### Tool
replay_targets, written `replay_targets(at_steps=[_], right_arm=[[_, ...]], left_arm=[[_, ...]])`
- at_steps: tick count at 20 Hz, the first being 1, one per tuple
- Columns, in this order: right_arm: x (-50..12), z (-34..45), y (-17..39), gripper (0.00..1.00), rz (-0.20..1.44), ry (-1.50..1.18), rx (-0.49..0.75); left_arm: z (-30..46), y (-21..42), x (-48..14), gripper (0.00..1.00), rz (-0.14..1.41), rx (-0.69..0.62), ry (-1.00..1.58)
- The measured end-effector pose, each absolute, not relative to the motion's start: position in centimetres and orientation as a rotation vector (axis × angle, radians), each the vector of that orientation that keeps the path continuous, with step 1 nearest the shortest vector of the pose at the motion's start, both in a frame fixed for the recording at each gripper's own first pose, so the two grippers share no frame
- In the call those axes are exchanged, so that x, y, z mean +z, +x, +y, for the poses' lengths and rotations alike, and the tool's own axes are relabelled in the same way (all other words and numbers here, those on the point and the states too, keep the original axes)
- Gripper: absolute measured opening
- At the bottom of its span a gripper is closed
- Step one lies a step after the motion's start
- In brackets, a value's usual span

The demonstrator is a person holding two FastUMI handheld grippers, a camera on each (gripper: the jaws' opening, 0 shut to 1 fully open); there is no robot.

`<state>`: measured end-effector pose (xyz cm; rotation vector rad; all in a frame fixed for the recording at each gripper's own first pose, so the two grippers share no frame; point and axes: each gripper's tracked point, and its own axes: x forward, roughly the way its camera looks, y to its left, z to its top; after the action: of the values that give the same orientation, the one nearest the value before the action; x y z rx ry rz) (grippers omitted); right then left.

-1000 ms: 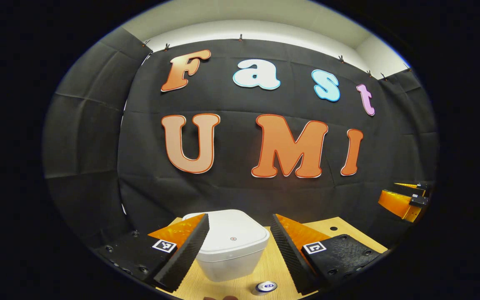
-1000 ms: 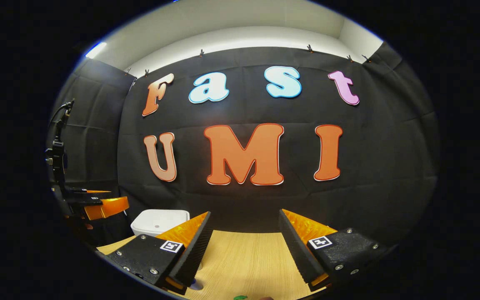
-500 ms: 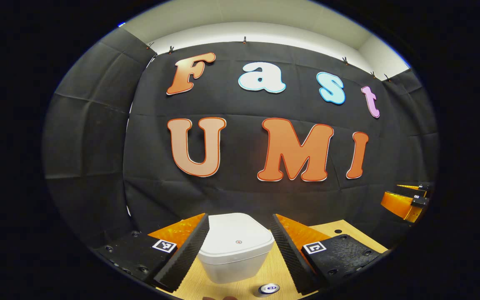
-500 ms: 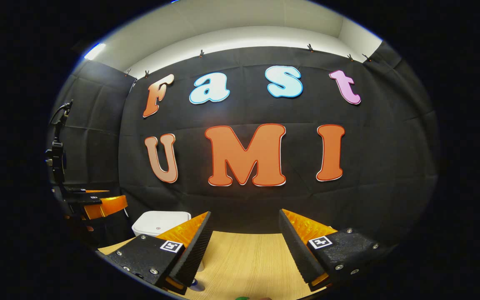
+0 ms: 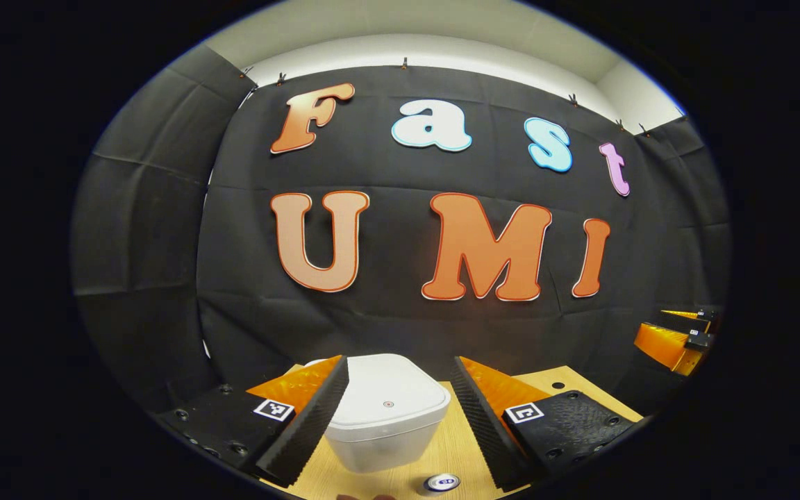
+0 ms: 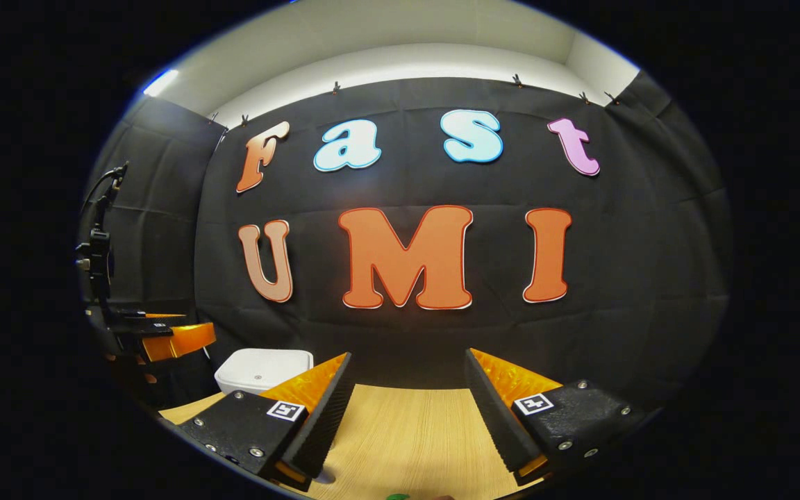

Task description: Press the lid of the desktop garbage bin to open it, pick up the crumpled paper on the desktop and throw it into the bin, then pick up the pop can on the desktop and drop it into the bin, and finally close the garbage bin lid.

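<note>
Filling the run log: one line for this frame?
stage: pre-press | bin: lid shut | left gripper: open, above bin | right gripper: open, empty | pop can: on desk

In the left gripper view, the garbage bin [image 5: 385,413] has slid slightly left and the pop can [image 5: 442,482] lower.

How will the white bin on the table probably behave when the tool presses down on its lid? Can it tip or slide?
The bin looks like thin plastic, so it is probably light and may slide on the smooth wooden table. Its body narrows toward the base, so an off-centre press could tip it. Pressing near the small mark in the middle of the closed lid seems safest.
</note>
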<state>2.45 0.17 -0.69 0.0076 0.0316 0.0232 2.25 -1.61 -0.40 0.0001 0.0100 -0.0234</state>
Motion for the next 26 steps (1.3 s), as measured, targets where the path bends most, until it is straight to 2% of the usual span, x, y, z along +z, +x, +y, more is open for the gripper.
replay_targets(at_steps=[19, 22, 24, 25, 26], right_arm=[[-2.0, 0.7, 1.9, 0.94, 0.073, 0.034, 0.016], [-1.8, 0.8, 1.8, 0.93, 0.069, 0.032, 0.018], [-1.6, 1.0, 1.6, 0.93, 0.064, 0.036, 0.018], [-1.6, 1.0, 1.5, 0.93, 0.063, 0.036, 0.017], [-1.6, 1.0, 1.4, 0.93, 0.064, 0.035, 0.017]], left_arm=[[-0.9, 1.2, 0.1, 0.93, 0.003, -0.023, 0.01], [-0.6, 0.9, 0.2, 0.81, 0.0, -0.019, 0.015], [-0.4, 0.7, 0.1, 0.69, 0.002, -0.021, 0.012], [-0.4, 0.7, 0.1, 0.6, 0.009, -0.025, 0.015], [-0.4, 0.6, -0.2, 0.57, 0.014, -0.028, 0.019]])
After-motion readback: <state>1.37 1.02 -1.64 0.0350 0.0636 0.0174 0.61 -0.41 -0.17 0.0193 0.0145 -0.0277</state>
